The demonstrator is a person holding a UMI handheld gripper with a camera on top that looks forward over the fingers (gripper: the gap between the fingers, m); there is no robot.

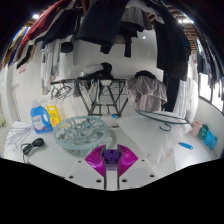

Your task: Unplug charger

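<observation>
My gripper [111,153] is at the near edge of a white table [150,135]. A small dark block, which looks like the charger [111,155], sits between the two magenta pads, and both pads press on its sides. It is held above the table top. A black cable [33,144] lies coiled on the table to the left of the fingers. No socket or power strip is in view.
A clear glass bowl [82,132] stands just ahead of the fingers, to the left. A blue bottle [40,118] and a yellow item [54,114] are further left. A wire drying rack [100,95] and hanging clothes [110,25] stand beyond. Blue items [205,135] lie to the right.
</observation>
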